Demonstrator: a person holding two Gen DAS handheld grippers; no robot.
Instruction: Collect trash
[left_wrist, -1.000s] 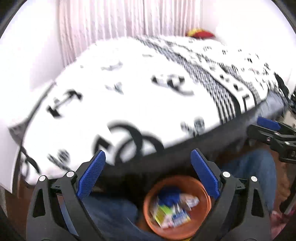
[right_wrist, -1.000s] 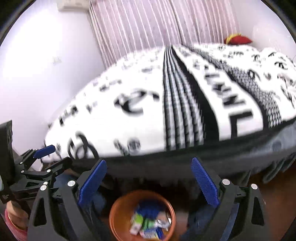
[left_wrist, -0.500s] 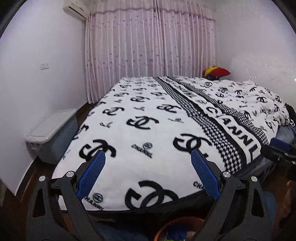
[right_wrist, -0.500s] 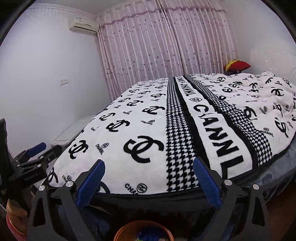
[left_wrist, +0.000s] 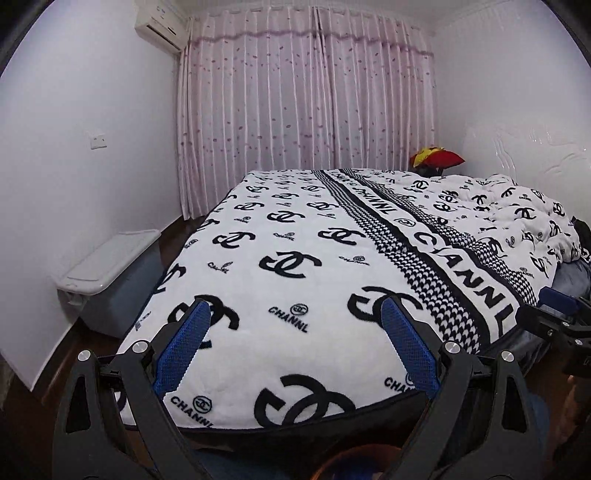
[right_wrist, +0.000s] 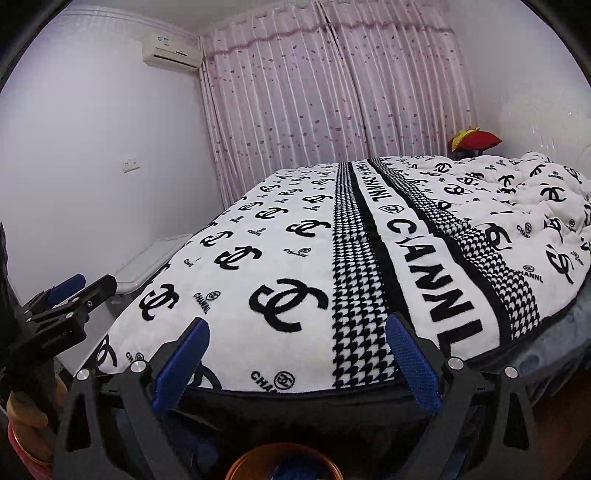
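Both grippers are held level at the near end of a bed, pointing along its length toward the far wall.

Left gripper (left_wrist: 293, 350): jaws spread wide, nothing between the blue pads (left_wrist: 181, 354). It also shows at the left edge of the right wrist view, jaws apart there too.

Right gripper (right_wrist: 295, 363): jaws likewise wide apart and empty. Its blue-tipped finger shows at the right edge of the left wrist view.

Trash container: an orange bowl (right_wrist: 282, 466) sits low at the near edge, below and between the right gripper's fingers. Only its far rim and a bit of blue content show in the right wrist view; what the content is cannot be told. In the left wrist view just a dim arc of the rim shows at the bottom.

Bed: covered by a white blanket (left_wrist: 295, 266) with black interlocking-C logos and a houndstooth band with lettering running lengthwise. The right far part of the bedding is rumpled. No loose trash can be made out on the blanket.

Surroundings: grey lidded storage bin (left_wrist: 110, 273) on the floor left of the bed, against the wall. Pink patterned curtains (left_wrist: 303, 96) across the far wall. Air conditioner (left_wrist: 159, 22) high at far left. Red-and-yellow item (left_wrist: 436, 158) at the far right corner.
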